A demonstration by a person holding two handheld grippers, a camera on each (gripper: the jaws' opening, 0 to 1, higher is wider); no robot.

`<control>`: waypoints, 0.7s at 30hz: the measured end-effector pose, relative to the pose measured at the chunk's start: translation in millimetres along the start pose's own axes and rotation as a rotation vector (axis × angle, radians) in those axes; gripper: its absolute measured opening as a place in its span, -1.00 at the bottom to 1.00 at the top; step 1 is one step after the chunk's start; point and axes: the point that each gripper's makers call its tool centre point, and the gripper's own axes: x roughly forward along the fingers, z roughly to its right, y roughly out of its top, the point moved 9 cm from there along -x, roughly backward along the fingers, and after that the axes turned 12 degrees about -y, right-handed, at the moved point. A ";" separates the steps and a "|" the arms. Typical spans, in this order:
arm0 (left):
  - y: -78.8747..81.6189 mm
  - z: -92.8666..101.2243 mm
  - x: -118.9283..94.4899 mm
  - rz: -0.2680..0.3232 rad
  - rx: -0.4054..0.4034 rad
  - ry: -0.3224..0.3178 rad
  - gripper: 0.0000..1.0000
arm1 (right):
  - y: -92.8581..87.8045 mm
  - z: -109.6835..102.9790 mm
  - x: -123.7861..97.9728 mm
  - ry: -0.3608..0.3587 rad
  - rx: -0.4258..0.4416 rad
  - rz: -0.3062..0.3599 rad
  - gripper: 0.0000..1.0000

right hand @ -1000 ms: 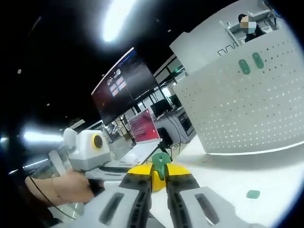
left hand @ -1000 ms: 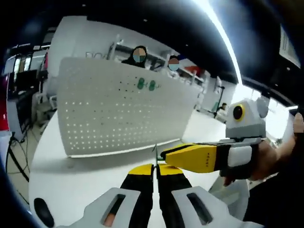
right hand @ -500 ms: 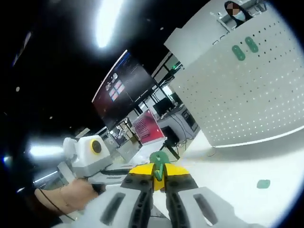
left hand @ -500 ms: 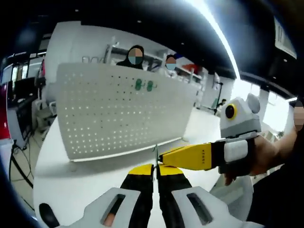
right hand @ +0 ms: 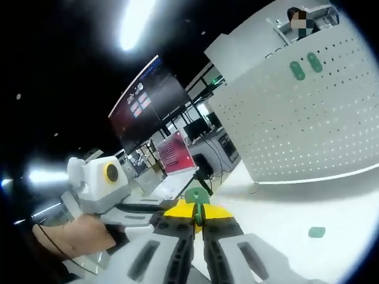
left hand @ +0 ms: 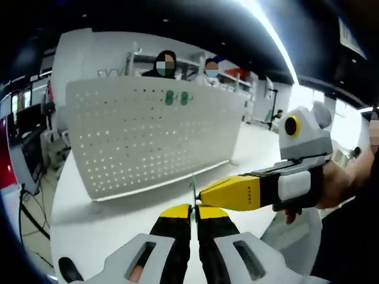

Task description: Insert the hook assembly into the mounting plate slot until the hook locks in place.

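left tongs (left hand: 193,208): jaws clenched together on a thin metal wire hook (left hand: 192,190) that sticks up past the tips
right tongs (right hand: 198,212): jaws clenched on a green hook piece (right hand: 196,197), its rounded end poking above the tips
right tongs, left gripper view (left hand: 204,194): come in from the right, yellow tip just beside the wire hook at the left tongs' tips; contact can't tell
left tongs, right gripper view (right hand: 163,215): come in from the left, tip close by the green hook piece, held by a hand (right hand: 74,236)
hand on right tongs (left hand: 331,186): wraps the grip, right of the left tongs
pegboard (left hand: 148,139): white, perforated, upright on the surface, ahead of both tongs, well apart
green mounts on pegboard (left hand: 176,98): two, side by side, near the top edge
loose green piece (right hand: 316,232): flat on the surface, right of the right tongs
surface (left hand: 112,222): white
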 end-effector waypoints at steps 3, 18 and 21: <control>-2.4 0.1 0.0 -0.010 -0.023 -0.006 -0.96 | -2.5 1.8 -0.8 -0.002 0.021 -0.016 -1.00; -20.2 -0.1 -2.0 -0.043 -0.104 -0.031 -0.73 | -9.5 11.5 -3.1 -0.009 0.087 -0.054 -1.00; -24.1 -1.4 -3.0 -0.041 -0.123 -0.021 -0.37 | -7.2 15.4 -4.4 -0.020 0.086 -0.047 -1.00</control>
